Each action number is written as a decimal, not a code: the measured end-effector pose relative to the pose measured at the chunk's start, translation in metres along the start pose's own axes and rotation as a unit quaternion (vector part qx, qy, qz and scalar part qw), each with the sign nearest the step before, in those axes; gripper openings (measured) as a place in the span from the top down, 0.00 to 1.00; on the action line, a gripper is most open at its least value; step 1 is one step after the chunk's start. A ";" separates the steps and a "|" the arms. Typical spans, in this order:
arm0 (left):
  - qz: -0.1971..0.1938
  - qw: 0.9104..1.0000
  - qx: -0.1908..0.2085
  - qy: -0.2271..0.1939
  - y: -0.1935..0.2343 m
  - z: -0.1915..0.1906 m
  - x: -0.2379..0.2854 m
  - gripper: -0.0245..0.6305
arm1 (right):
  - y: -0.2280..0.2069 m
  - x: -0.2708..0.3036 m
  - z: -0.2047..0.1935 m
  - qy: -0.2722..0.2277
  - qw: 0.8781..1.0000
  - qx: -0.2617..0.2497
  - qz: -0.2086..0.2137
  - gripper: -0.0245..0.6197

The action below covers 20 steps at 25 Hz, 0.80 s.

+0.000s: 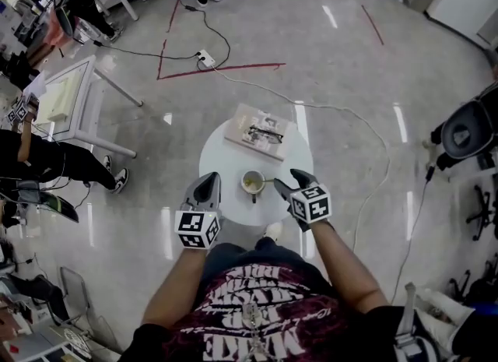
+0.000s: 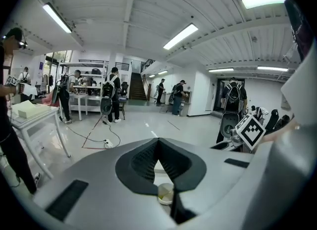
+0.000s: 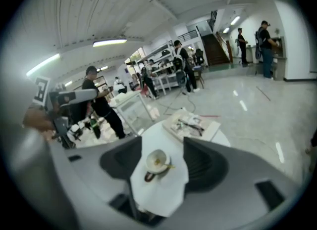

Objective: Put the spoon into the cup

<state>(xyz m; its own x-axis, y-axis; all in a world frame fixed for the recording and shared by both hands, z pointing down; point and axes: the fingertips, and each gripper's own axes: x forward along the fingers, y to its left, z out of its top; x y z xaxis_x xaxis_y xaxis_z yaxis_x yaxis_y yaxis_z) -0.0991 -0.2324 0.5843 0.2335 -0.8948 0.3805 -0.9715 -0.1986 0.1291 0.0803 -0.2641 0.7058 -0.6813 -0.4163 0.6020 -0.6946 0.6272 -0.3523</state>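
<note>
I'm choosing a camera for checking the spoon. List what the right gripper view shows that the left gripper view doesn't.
Only the right gripper view: the book with glasses on it, the spoon lying over the rim of the cup, and the right gripper with its jaws apart on either side of the cup, not touching it. Only the left gripper view: the left gripper with its jaws together, and the right gripper's marker cube. Both: the cup on the white table, and the busy hall behind.
</note>
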 end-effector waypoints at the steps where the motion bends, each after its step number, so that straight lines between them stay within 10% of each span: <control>1: 0.001 1.000 -0.010 0.007 0.002 -0.007 0.002 0.93 | -0.002 0.004 -0.004 0.007 1.000 0.003 0.002 0.57; 20: -0.052 0.996 -0.024 0.069 0.025 -0.036 0.032 0.93 | -0.043 0.094 -0.109 0.159 0.983 0.086 -0.032 0.53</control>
<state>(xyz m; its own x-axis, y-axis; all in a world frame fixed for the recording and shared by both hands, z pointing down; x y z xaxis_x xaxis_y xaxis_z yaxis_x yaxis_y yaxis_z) -0.1143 -0.2521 0.6324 0.3393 -0.8067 0.4838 -0.9395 -0.2651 0.2168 0.0715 -0.2586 0.8553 -0.5468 -0.2069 0.8113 -0.7814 0.4742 -0.4057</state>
